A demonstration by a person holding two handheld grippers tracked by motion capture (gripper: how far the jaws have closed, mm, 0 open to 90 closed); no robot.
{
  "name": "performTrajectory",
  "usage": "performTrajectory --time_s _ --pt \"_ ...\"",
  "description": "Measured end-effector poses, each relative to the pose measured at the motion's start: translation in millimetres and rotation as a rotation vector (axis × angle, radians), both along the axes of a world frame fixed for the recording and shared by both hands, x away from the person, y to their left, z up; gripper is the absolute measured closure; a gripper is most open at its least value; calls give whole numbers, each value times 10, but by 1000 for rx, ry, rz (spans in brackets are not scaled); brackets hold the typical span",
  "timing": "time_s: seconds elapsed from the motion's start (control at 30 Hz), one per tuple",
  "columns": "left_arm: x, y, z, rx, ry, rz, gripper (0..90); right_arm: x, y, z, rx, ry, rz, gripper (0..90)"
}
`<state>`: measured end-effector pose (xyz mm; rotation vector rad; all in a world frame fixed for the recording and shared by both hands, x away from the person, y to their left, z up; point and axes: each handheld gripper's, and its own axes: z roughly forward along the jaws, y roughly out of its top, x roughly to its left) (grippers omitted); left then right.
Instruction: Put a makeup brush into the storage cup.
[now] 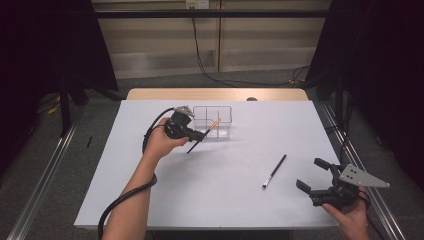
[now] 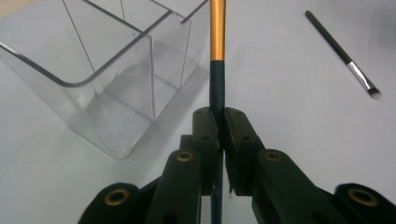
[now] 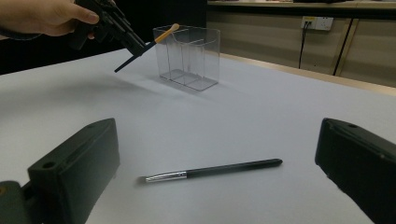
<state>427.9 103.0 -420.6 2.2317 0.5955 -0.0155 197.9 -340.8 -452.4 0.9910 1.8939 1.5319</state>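
Observation:
My left gripper is shut on a thin brush with a dark handle and an orange-gold upper part. It holds the brush tilted, with the orange end over the near rim of a clear divided box; the same brush and box appear far off in the right gripper view. A second brush, black with a silver ferrule, lies flat on the white table, also seen as the black brush. My right gripper is open near the table's right front, with the black brush ahead of its jaws.
The clear box has inner dividers and looks empty. The table's far wooden edge borders the white sheet. Dark curtains and metal rails flank both sides.

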Motion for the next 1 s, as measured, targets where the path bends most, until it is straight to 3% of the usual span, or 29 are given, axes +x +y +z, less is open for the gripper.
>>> performTrajectory --time_s 0.23,0.37,0.57,0.83,1.0 --pt "-20 6 -5 -78 -17 16 838 0 7 1 -1 2 1 0" --pt "-34 15 -8 -136 -41 49 838 1 12 1 1 2 0 0" --pt "-39 20 -2 -183 -61 77 837 4 16 -1 -3 1 3 0" --pt "-57 33 29 -275 -118 134 837 4 12 -3 -2 3 2 0" --pt "-57 34 40 -332 -131 167 838 6 14 -1 -3 1 4 0"
